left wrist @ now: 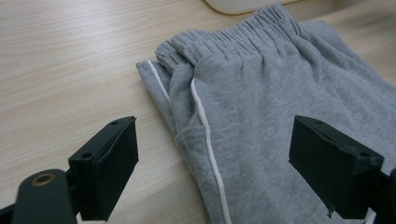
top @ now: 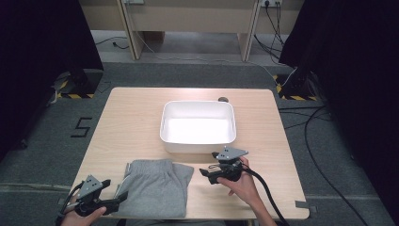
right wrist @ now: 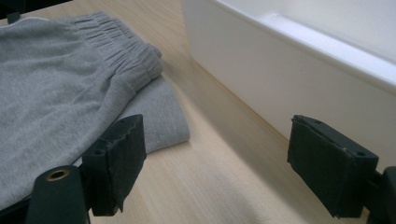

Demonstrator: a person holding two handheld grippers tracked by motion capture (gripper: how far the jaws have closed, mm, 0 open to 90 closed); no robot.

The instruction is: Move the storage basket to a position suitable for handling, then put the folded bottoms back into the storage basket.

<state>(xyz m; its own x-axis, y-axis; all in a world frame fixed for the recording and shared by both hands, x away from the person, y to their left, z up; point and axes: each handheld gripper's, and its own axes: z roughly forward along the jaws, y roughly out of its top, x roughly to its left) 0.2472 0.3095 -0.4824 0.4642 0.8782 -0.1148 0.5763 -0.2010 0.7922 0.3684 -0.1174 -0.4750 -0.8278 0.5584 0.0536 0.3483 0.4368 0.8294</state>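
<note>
Lying folded on tabletop point(top: 136, 117): grey shorts point(top: 155, 187) (white side stripe, waistband toward the tub), just in front of white tub point(top: 197, 123). L gripper point(top: 120, 200) at shorts' left edge, fingers point(left wrist: 107, 170) apart, nothing clamped. R gripper point(top: 205, 173) betw shorts & tub wall, fingers point(right wrist: 119, 161) apart, empty.

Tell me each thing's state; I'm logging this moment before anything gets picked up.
Grey shorts: folded, flat on the table, unheld.
White bin: upright, empty.
Left gripper: open, at the shorts' left edge.
Right gripper: open, between shorts and bin.
</note>
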